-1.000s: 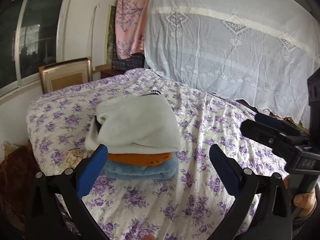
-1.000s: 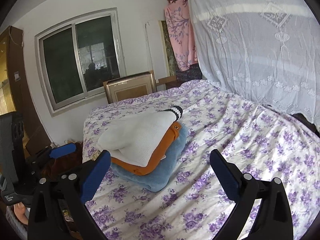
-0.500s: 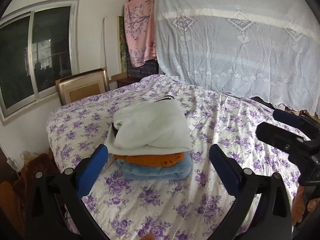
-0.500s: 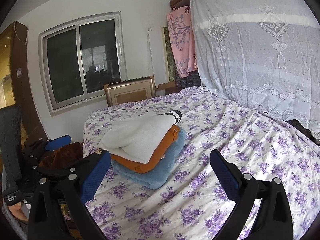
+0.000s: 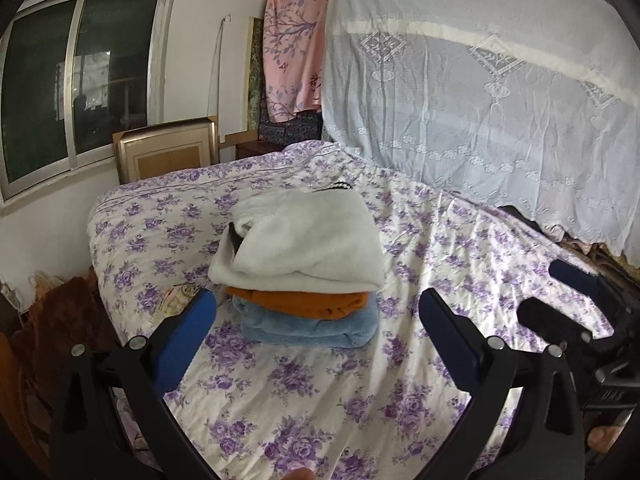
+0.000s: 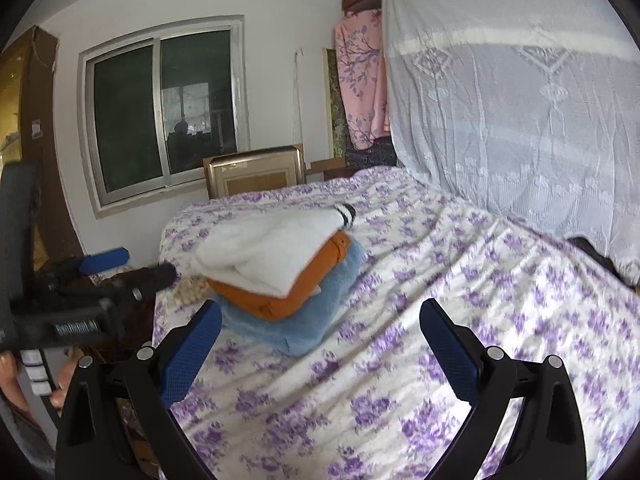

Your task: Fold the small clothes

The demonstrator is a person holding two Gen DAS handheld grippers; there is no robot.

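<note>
Two hand-held grippers hover over a bed, both empty. The left gripper (image 5: 318, 320) has its blue-padded jaws spread wide, holding nothing. The right gripper (image 6: 320, 326) is the same: jaws wide apart, nothing between them. Each also shows at the edge of the other's view, with part of a hand gripping its handle.

The task's clothes sit as a neat stack (image 5: 304, 268) near the far left corner of the bed, ahead of both grippers and apart from them. A white garment (image 5: 308, 240) with a black-and-white striped cuff lies on top, an orange one (image 5: 300, 302) in the middle, and a fluffy light blue one (image 5: 312, 326) at the bottom. All three look folded flat and squared up. No loose or unfolded clothes show on the bed, so the folding appears finished or nearly so; anything left to fold would be outside these views.

The bed (image 5: 420, 264) is covered by a white sheet with purple flowers, slightly rumpled. A white lace cloth (image 5: 480, 100) hangs along its right side. Behind, a pink floral cloth (image 5: 296, 52) hangs by a white wall, a framed board (image 5: 168, 152) leans below a dark sliding window (image 5: 76, 76), and a small pale packet (image 5: 180, 296) lies just left of the stack.
</note>
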